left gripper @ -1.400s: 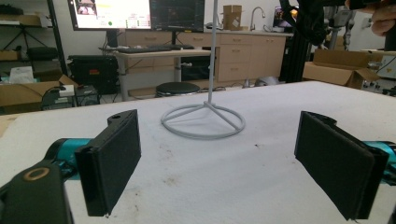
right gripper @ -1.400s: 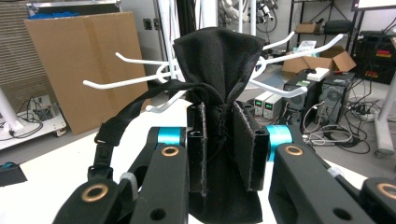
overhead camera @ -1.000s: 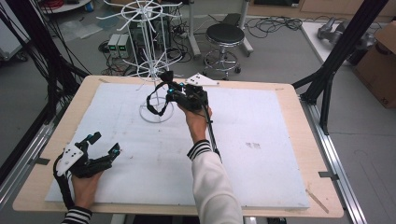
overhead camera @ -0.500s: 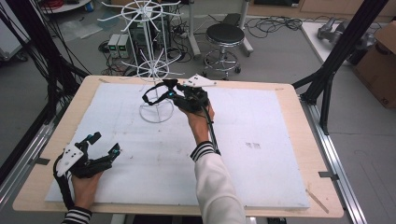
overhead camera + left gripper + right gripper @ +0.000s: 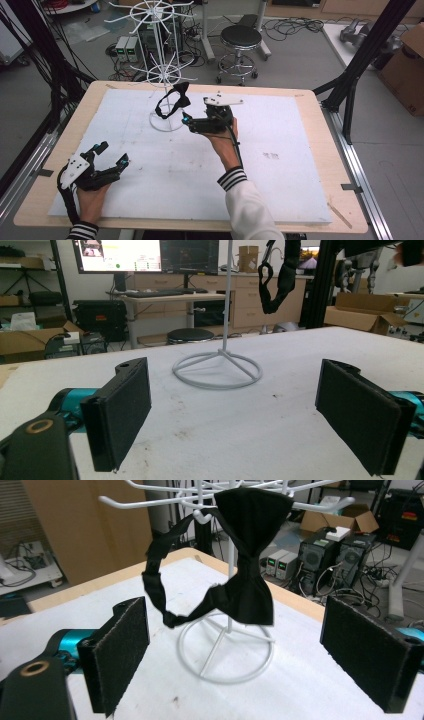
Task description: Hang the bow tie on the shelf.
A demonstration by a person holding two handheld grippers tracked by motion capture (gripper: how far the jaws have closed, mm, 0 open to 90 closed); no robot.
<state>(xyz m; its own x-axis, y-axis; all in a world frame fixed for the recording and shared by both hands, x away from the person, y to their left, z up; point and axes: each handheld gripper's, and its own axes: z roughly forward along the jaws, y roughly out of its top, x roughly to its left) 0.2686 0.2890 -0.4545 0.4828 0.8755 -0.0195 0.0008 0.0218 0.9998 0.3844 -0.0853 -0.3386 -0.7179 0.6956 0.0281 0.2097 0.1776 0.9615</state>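
Beyond my table's white foam board [image 5: 280,175], a round black stool [image 5: 241,36] stands on the grey floor, two beige computer boxes [image 5: 127,48] left of it, cables [image 5: 295,23] behind.

Matt black cloth bow tie [image 5: 247,565] hangs on a glossy white (wire) metal rack [image 5: 225,645].

left claw [image 5: 235,415] sits low over the white table [image 5: 280,405], its two black padded jaws wide apart with nothing between them. straight ahead, farther off, the white wire stand [image 5: 218,371] rests its ring base on the table, pole rising out of frame. up at the far right a black bow tie [image 5: 280,280] dangles beside the pole. desks and monitors [image 5: 150,255] line the far wall.
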